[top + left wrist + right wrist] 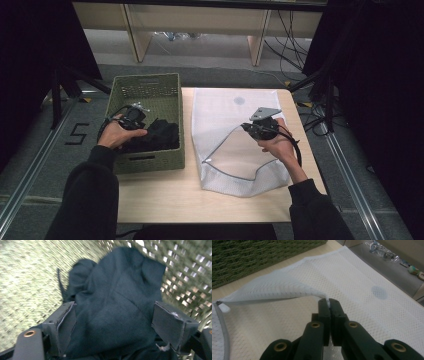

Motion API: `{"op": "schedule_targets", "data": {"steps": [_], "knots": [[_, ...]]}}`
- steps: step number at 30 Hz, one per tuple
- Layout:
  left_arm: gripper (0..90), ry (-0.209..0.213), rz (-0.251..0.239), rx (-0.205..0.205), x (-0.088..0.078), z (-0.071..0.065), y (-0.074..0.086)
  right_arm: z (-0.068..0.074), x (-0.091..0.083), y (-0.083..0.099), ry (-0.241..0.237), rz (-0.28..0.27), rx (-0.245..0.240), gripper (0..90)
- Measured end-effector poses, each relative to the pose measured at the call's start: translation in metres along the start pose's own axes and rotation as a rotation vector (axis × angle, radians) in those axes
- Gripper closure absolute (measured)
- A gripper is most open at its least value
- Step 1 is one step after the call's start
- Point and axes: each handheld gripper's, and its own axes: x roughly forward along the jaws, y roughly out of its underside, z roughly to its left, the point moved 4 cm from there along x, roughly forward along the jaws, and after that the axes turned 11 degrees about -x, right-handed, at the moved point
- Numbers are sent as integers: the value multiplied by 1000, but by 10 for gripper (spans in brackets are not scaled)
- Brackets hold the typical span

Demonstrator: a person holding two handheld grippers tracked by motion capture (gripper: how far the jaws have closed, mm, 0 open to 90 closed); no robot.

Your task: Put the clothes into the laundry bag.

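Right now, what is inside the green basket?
A crumpled dark cloth lies in the green basket, with the open left gripper astride it. Whatever is under the cloth is covered.

the basket's (30, 272) weave is smeared by motion blur in the left gripper view; the dark cloth (117, 315) runs off the bottom edge there.
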Motion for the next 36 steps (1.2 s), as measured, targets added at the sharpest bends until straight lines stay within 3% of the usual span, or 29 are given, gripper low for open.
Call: {"op": "schedule_targets", "data": {"steps": [1,2,5,8,12,16,19,22,24,25,26,27,30,31,32,34,36], "knots": [[198,3,17,26,4,0,0,0,0,0,0,0,-2,898],[198,18,11,19,7,0,-1,0,0,0,1,0,-14,898],[177,26,42,47,20,1,0,0,2,1,-2,0,-14,898],[151,22,71,55,34,2,2,1,2,2,-5,11,5,898],[130,15,66,54,43,7,5,2,4,2,-12,9,-9,898],[97,-4,72,82,50,9,9,3,4,2,-17,12,-18,898],[56,-23,106,129,55,6,10,3,3,2,-15,9,-1,898],[0,-53,130,145,63,4,13,3,3,2,-15,5,-5,898],[0,-73,116,124,67,2,14,2,3,2,-13,2,-12,898],[0,-76,132,145,66,3,14,2,2,2,-10,-1,-16,898],[0,-87,98,132,68,4,13,4,1,2,-21,10,10,898],[0,-64,98,98,68,2,16,2,1,2,-10,2,-5,898],[125,-7,83,56,66,5,20,2,1,2,-26,-3,-11,898],[216,21,71,31,64,4,22,3,1,2,-21,0,-9,898],[294,27,73,25,63,5,21,2,0,2,6,0,-15,898],[424,31,74,-15,61,6,20,2,0,2,4,3,-15,898],[491,28,76,-35,60,7,18,2,2,2,-11,0,-14,898]]}}
